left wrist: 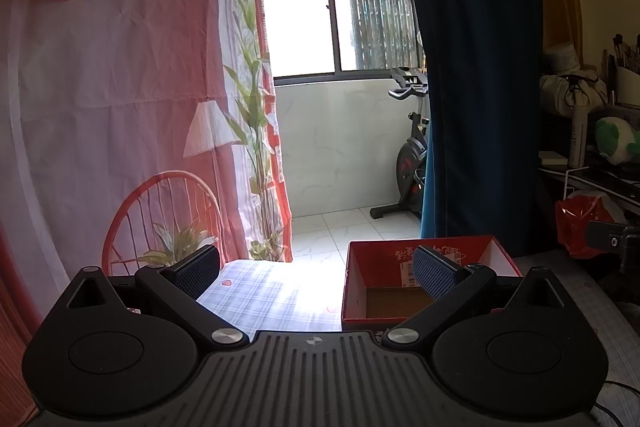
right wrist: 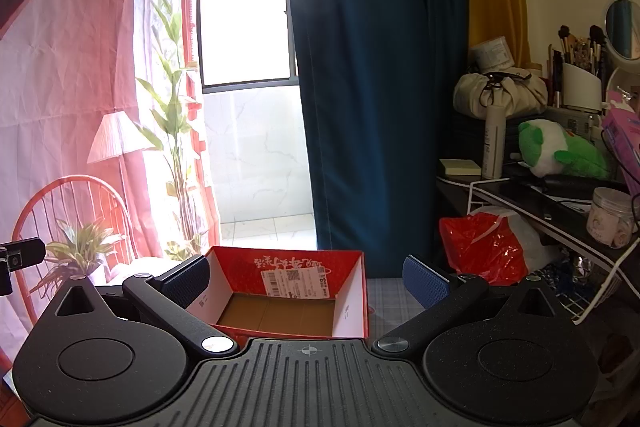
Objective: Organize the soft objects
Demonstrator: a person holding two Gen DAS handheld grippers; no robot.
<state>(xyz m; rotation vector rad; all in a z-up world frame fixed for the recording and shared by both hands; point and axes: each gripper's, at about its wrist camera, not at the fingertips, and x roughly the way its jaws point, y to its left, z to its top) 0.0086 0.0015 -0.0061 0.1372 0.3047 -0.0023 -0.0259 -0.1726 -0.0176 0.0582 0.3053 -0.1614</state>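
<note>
Open red cardboard box (right wrist: pixel 288 297) bearing a white barcode label (right wrist: pixel 295 281) and illegible script, empty on the checked surface (left wrist: pixel 272 295); left gripper (left wrist: pixel 316 273) and right gripper (right wrist: pixel 306 279) jaws apart, holding nothing.

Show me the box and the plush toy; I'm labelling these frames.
box (right wrist: pixel 280 311): right wrist view, on its brown inside bottom.
plush toy (right wrist: pixel 554 151): right wrist view, on its white and green body, up on the shelf.
</note>
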